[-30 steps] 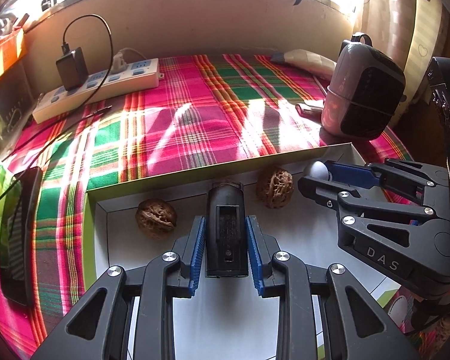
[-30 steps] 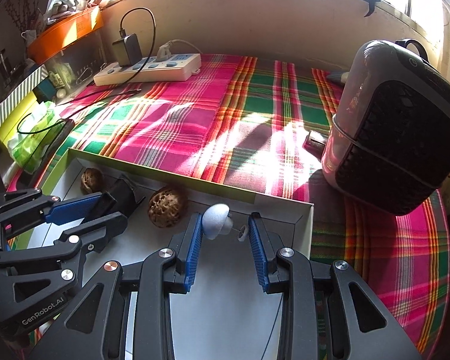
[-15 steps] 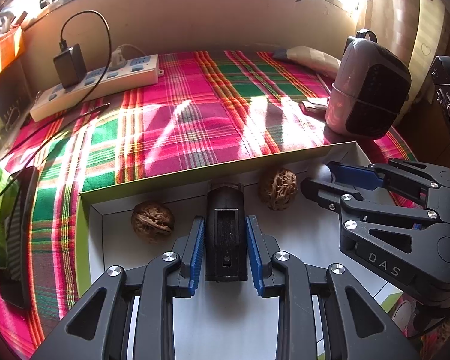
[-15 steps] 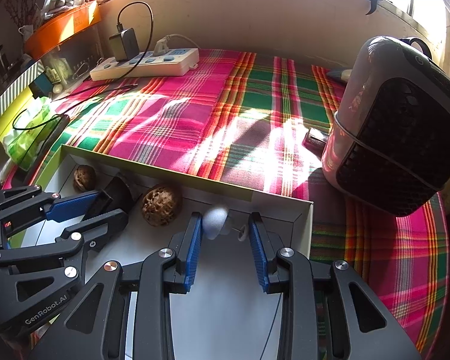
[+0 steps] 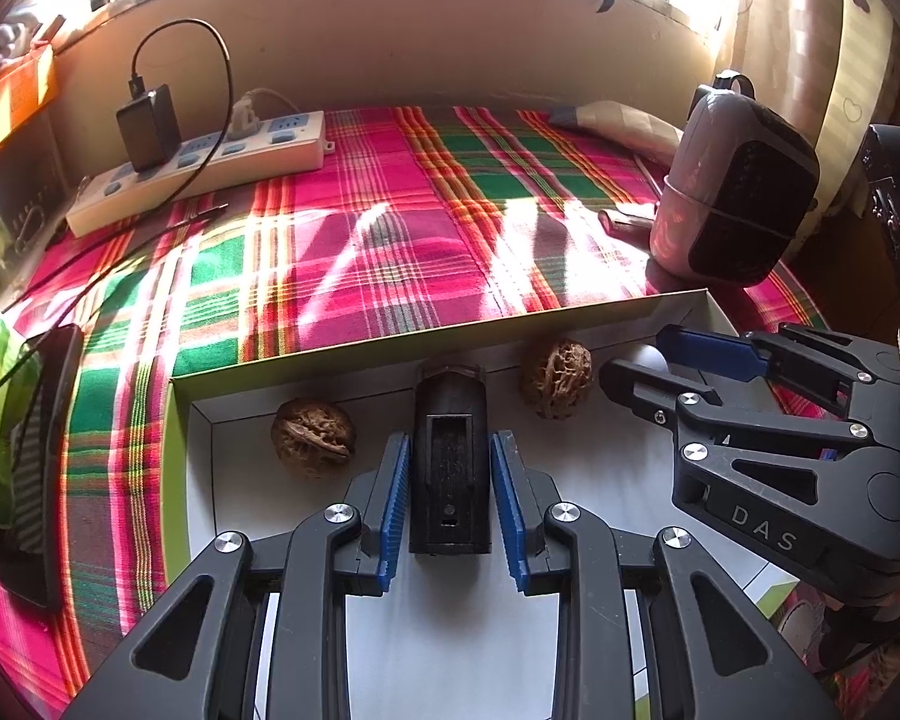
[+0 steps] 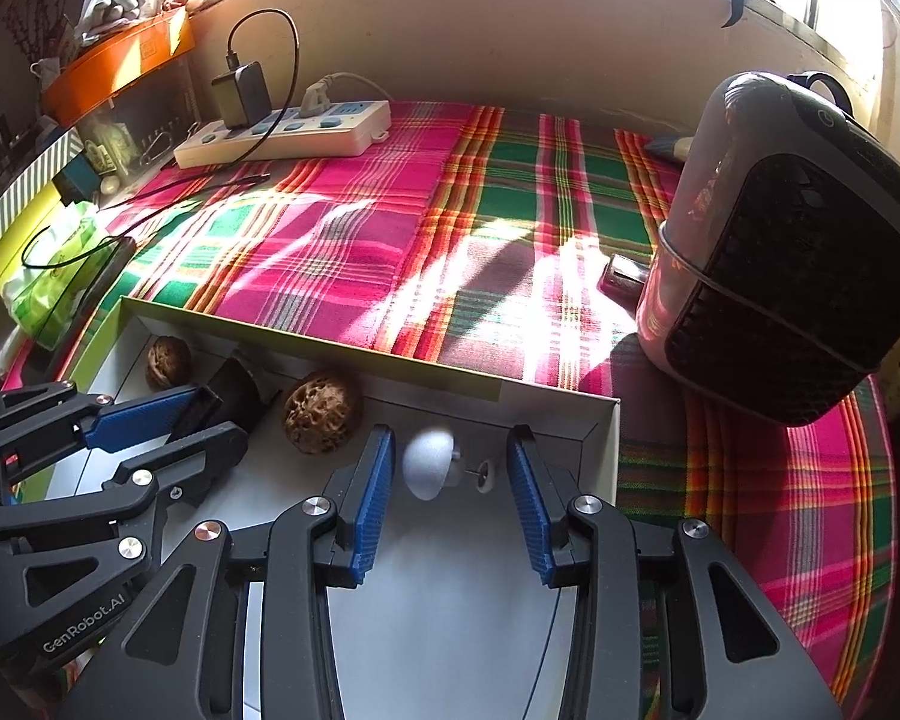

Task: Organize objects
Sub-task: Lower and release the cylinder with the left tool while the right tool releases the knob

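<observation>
A shallow white box (image 5: pixel 570 312) (image 6: pixel 390 369) lies on the plaid cloth. In it, along the far wall, are two walnuts (image 5: pixel 313 437) (image 5: pixel 557 378), a black block (image 5: pixel 450 462) and a small white rounded object with a pin (image 6: pixel 429 461). My left gripper (image 5: pixel 450 468) straddles the black block; its blue pads sit close on both sides with slim gaps showing. My right gripper (image 6: pixel 450 468) is open around the white object, not touching it. Each gripper shows in the other's view: the right one (image 5: pixel 660 360), the left one (image 6: pixel 210 414).
A pink and black heater (image 6: pixel 780 240) stands right of the box. A white power strip (image 5: pixel 204 168) with a black charger sits at the back left. A green packet and a dark phone (image 5: pixel 30 456) lie at the left edge. A wall closes the back.
Both grippers have eased back and slightly apart from their objects. The left pads now show gaps beside the black block. The white object rests on the box floor between wider right fingers.
</observation>
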